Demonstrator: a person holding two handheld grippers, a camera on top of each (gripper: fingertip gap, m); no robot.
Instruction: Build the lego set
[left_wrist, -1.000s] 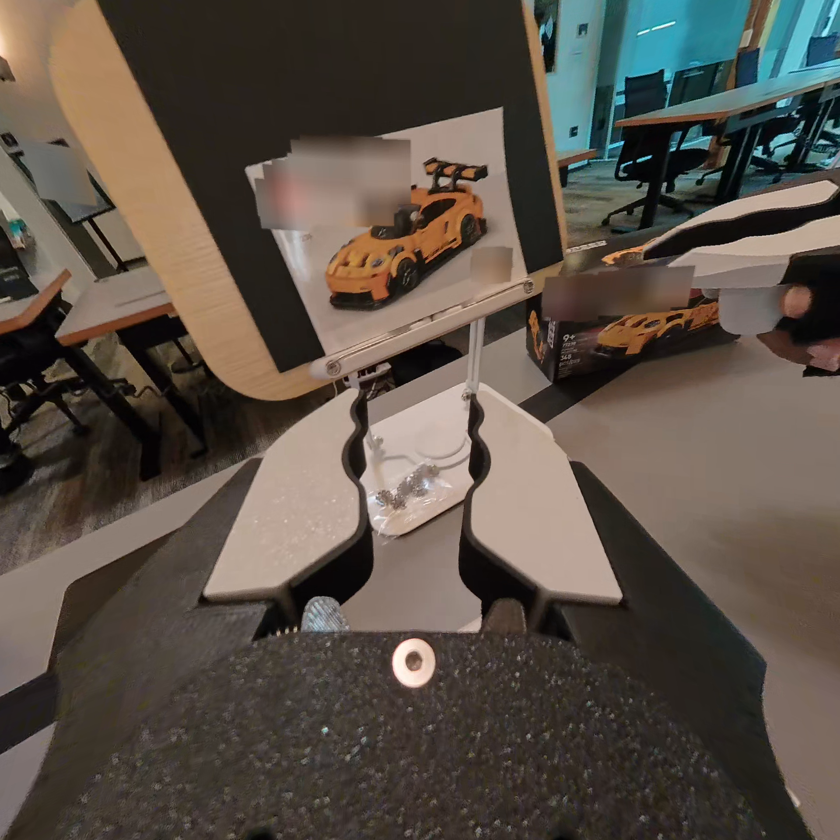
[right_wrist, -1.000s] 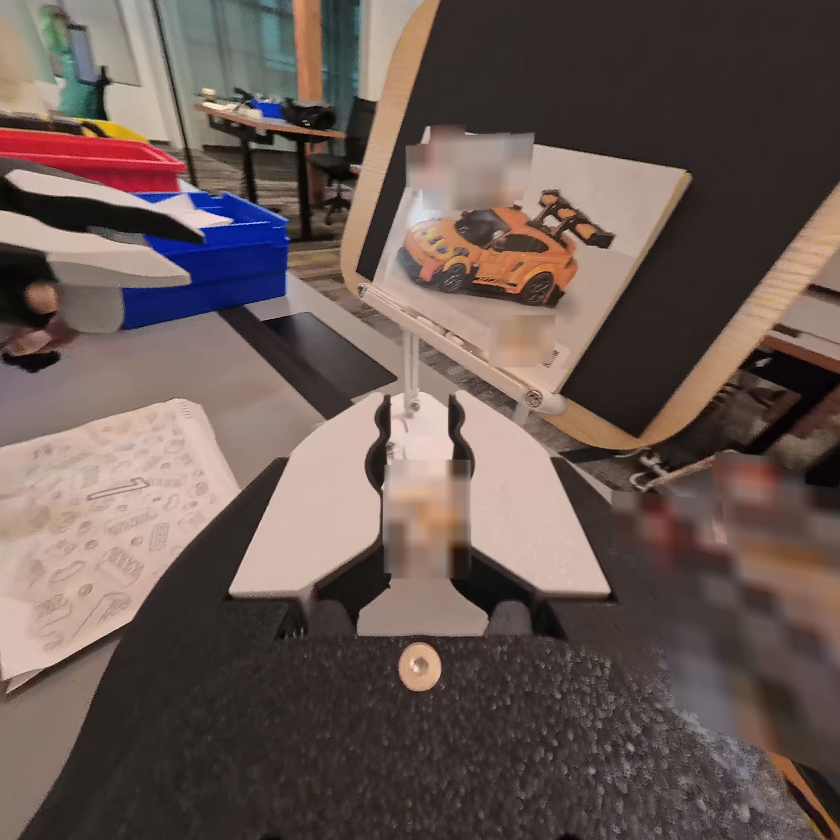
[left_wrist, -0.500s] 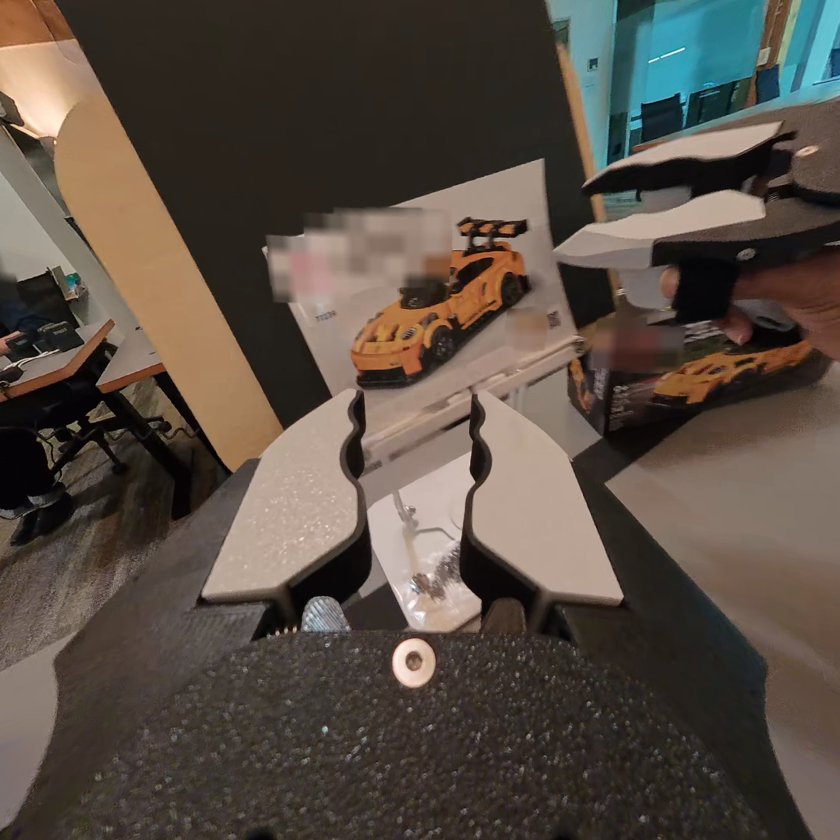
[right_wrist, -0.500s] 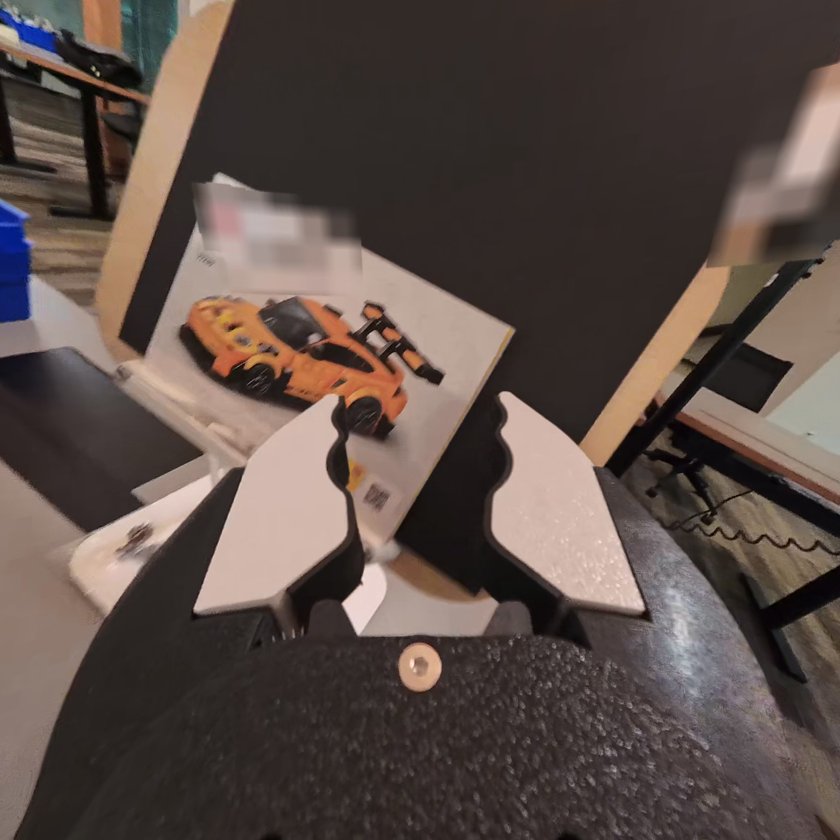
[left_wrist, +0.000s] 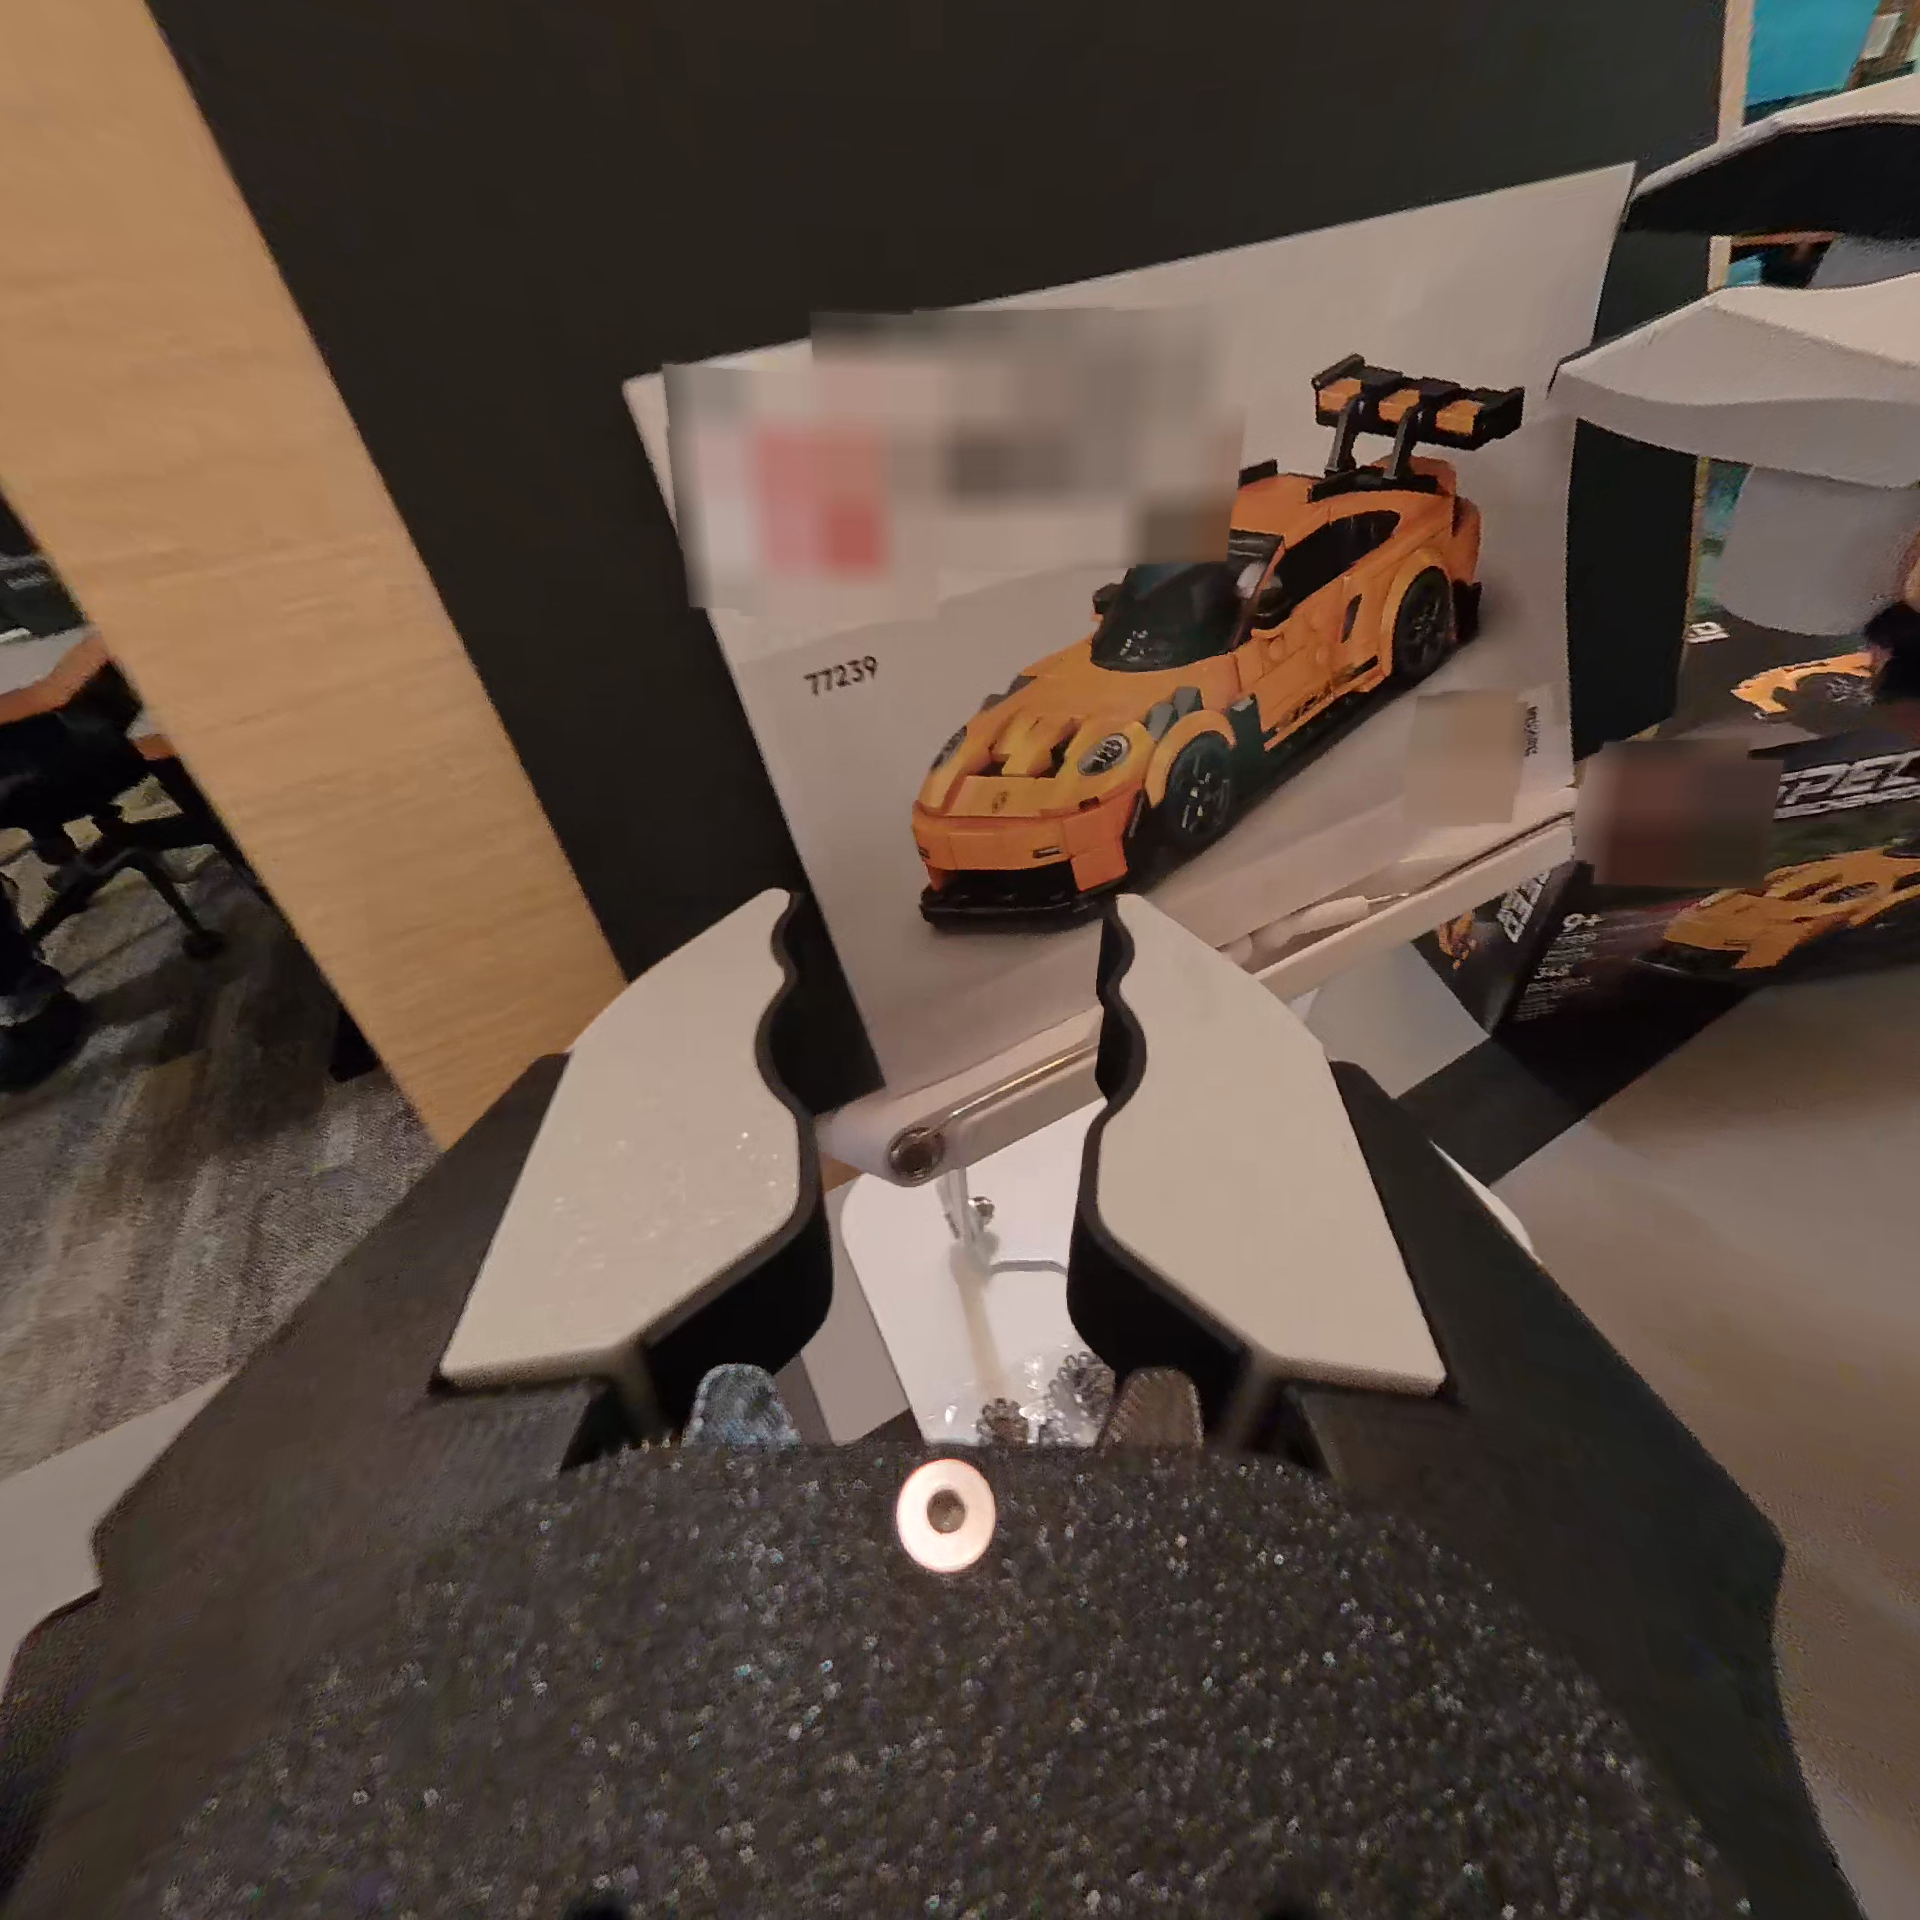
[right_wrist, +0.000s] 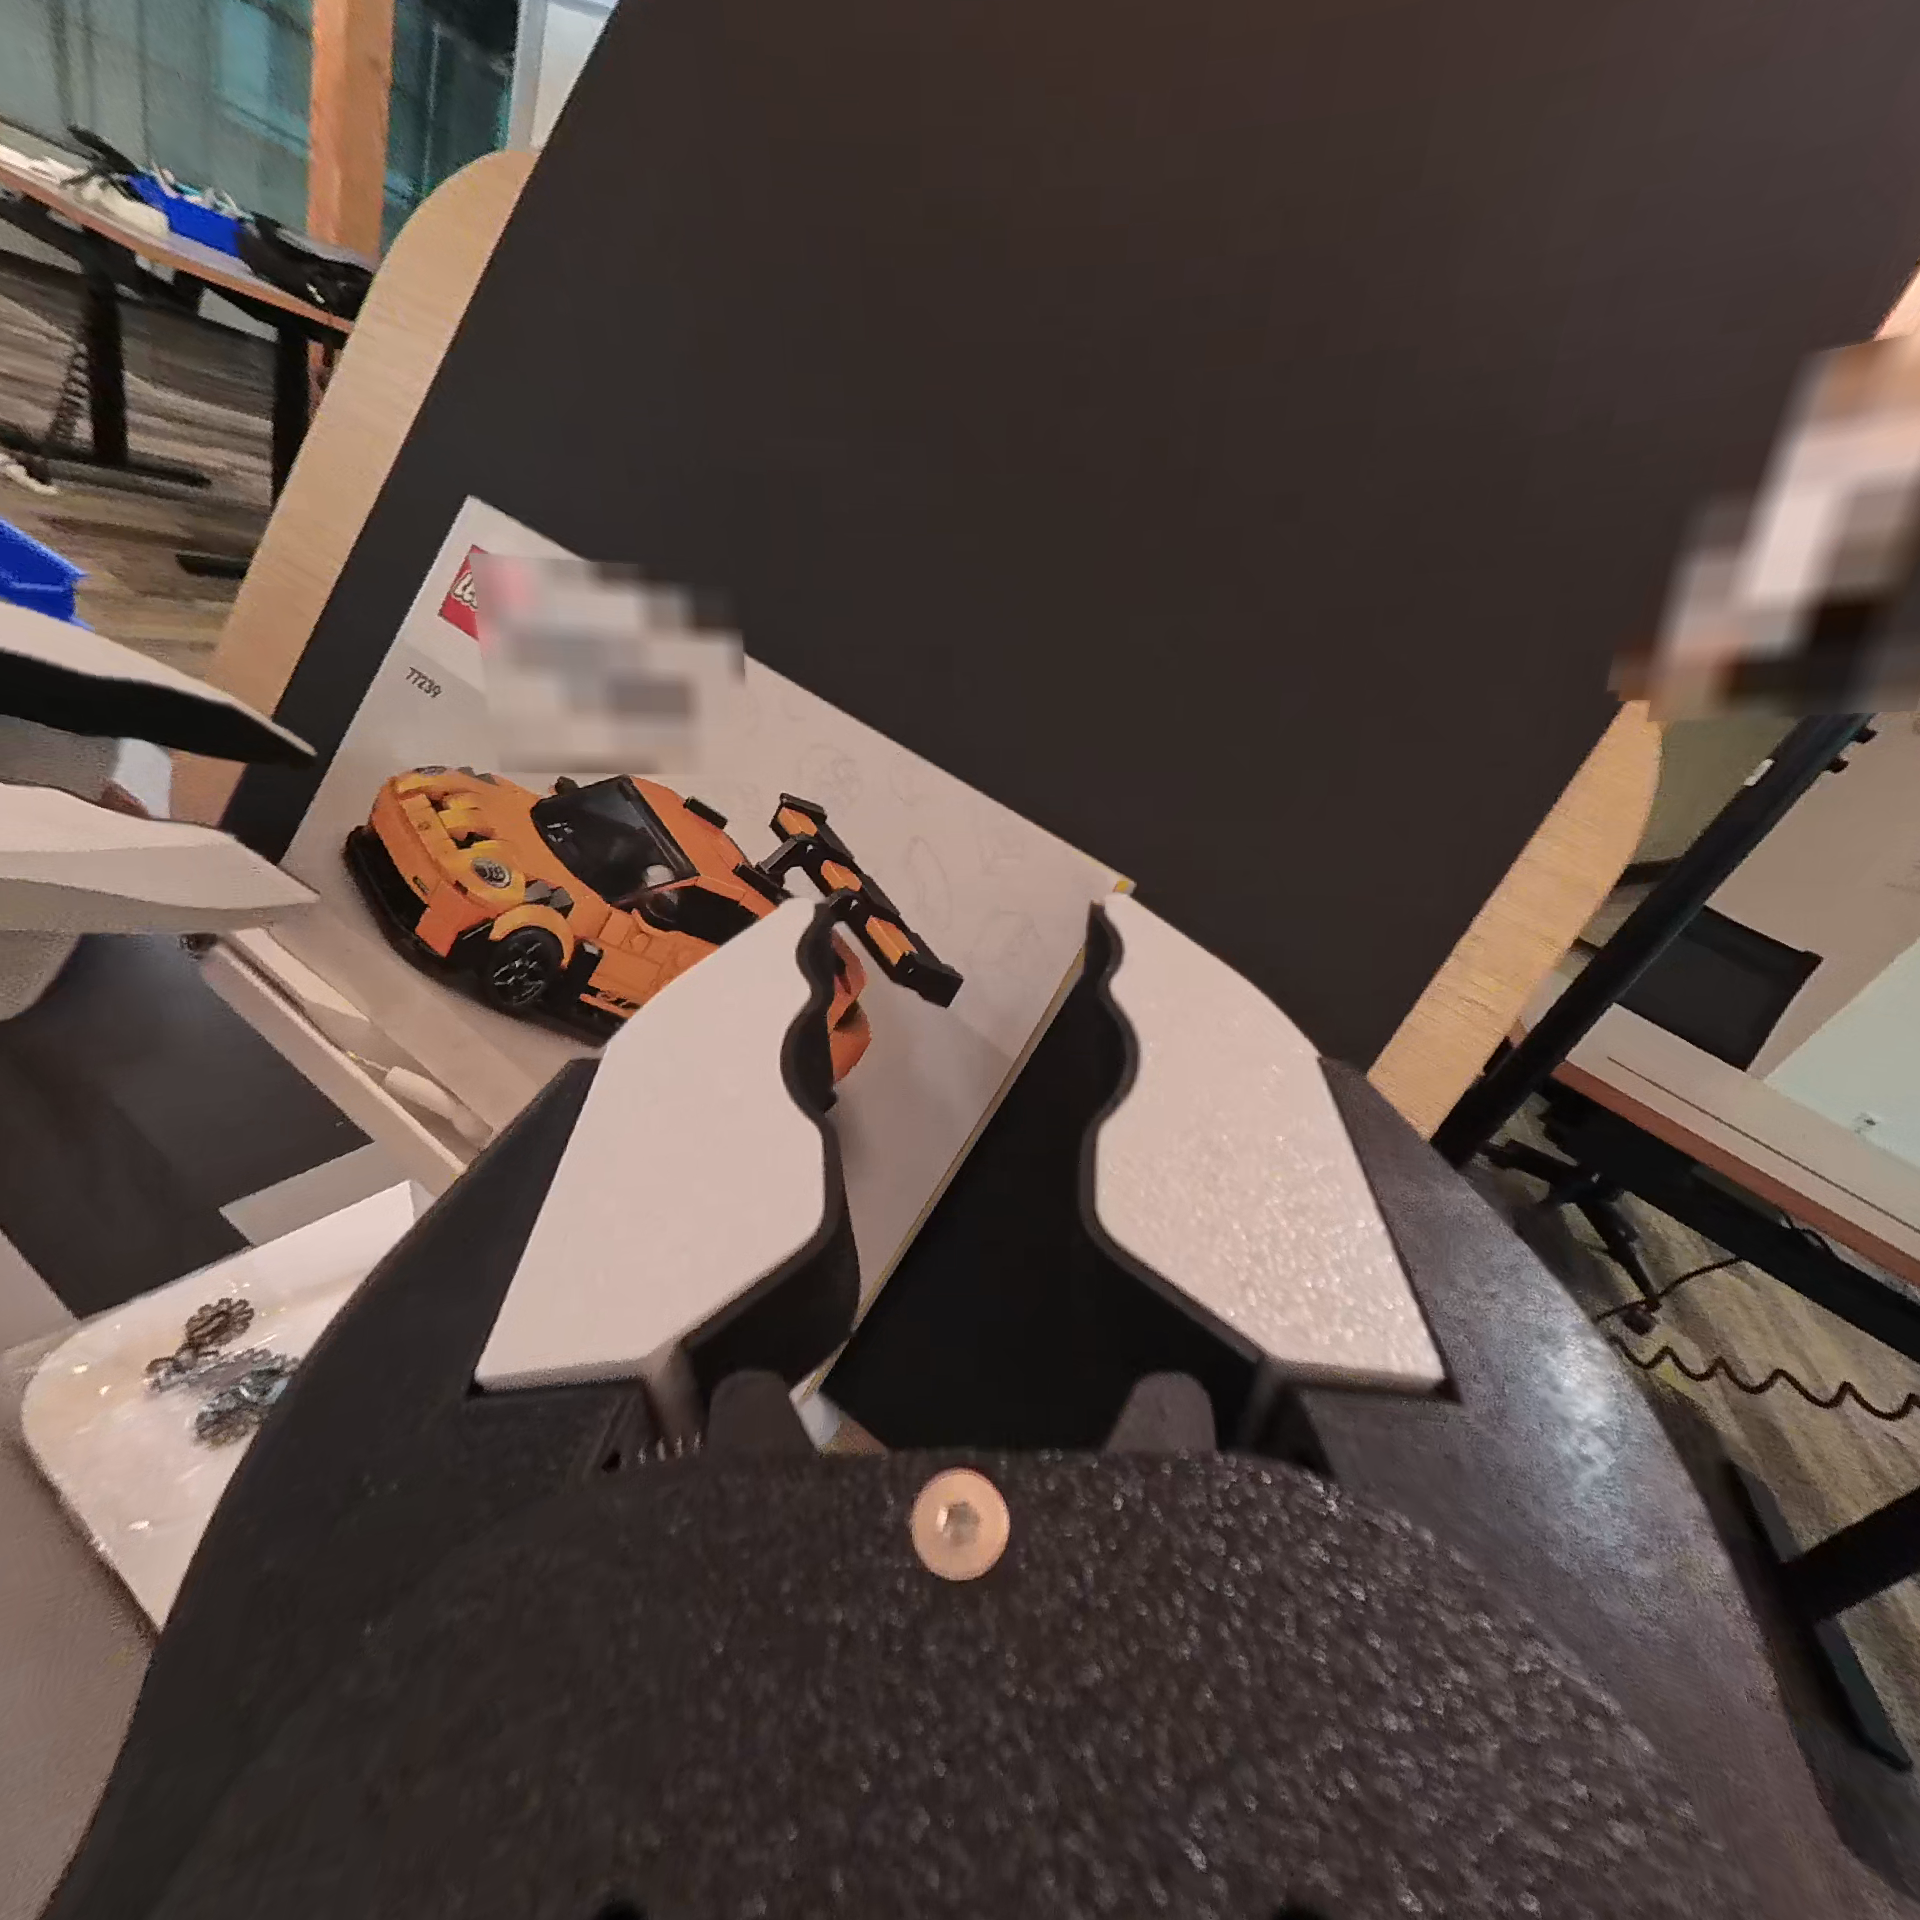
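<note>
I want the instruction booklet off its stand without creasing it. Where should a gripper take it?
Probably the booklet's free right edge, coming from the right: that edge stands clear of the stand's ledge, and the open right gripper already straddles it.

Instruction booklet (left_wrist: 1195, 727) propped on a stand (left_wrist: 1039, 1101), leaning back against a panel (left_wrist: 831, 156) behind. Stand's base plate (left_wrist: 935, 1299) on the table (left_wrist: 1714, 1299), with a small bag of parts (right_wrist: 208, 1351) on its near edge. Set box (left_wrist: 1714, 914) to the right of the stand, farther back.
</note>
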